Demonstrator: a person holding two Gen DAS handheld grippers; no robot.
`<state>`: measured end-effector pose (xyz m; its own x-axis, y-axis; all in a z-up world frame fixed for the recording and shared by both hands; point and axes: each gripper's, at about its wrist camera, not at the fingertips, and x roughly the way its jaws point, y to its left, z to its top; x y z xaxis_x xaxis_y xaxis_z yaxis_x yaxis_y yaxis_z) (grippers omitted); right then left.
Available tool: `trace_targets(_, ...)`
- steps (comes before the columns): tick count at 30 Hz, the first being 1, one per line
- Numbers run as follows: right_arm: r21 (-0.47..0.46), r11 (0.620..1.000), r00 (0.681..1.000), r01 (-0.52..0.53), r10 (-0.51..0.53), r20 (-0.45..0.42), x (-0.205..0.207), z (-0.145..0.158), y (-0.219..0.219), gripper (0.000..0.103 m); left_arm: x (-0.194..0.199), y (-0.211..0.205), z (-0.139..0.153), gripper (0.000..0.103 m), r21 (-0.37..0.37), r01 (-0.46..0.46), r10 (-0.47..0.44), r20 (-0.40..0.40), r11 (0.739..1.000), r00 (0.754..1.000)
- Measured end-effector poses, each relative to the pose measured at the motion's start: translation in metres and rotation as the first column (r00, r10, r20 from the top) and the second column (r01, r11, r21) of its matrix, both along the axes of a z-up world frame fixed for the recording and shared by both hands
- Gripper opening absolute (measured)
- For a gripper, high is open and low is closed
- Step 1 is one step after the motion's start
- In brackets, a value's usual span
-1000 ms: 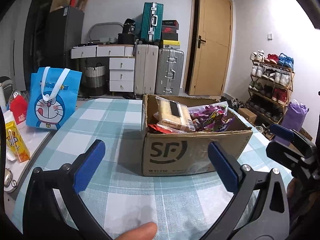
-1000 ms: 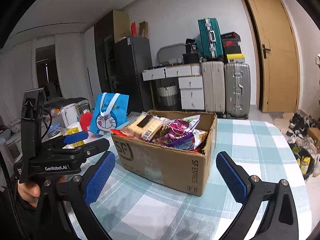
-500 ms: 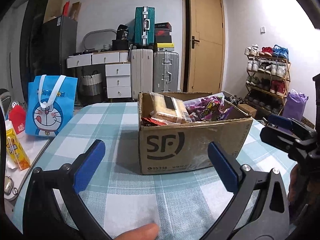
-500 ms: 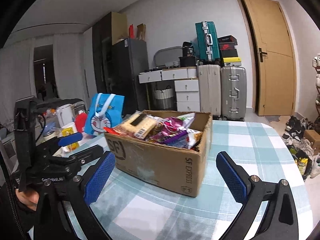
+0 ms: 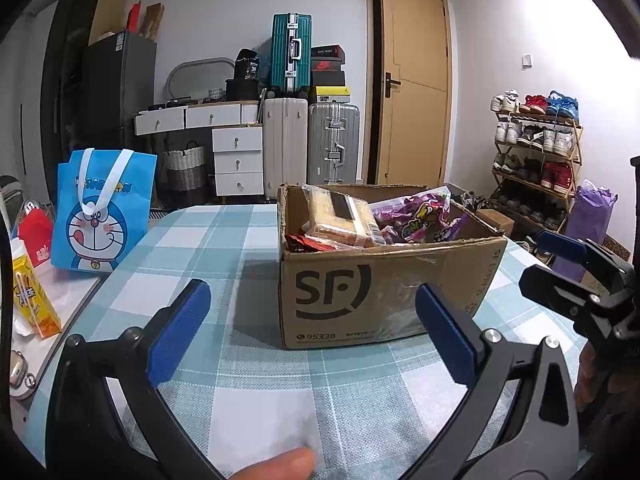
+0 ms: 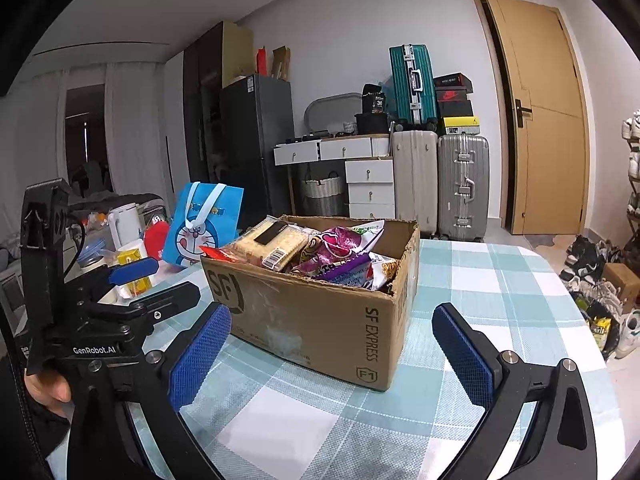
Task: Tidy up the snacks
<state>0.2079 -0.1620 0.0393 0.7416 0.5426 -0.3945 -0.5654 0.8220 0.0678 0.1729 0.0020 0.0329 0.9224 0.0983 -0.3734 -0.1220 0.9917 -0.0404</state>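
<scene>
White walls, a wooden door [image 5: 416, 92], stacked suitcases [image 5: 312, 140] and a shoe rack [image 5: 536, 160].

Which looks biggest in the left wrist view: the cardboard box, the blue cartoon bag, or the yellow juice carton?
Largest to smallest, as they appear:
1. cardboard box
2. blue cartoon bag
3. yellow juice carton
The fisheye lens bends the carton at the frame's edge, so its true size is uncertain.

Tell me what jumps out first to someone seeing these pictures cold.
An open brown cardboard box printed "SF" sits mid-table on the teal-and-white checked tablecloth, heaped with snack packets, a shiny purple bag on top. Left of it stands a bright blue cartoon-cat tote bag. Both blue-padded claws, left claw and right claw, are open, facing the box.
</scene>
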Motion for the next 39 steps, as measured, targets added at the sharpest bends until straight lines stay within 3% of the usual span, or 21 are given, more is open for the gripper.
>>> trace_targets(39, -0.007, 1.000, 1.000, -0.008, 0.008, 0.017, -0.0064, 0.0001, -0.0004, 0.103, 0.0006, 0.0003, -0.0011, 0.102, 0.000, -0.001, 0.001, 0.000, 1.000, 1.000)
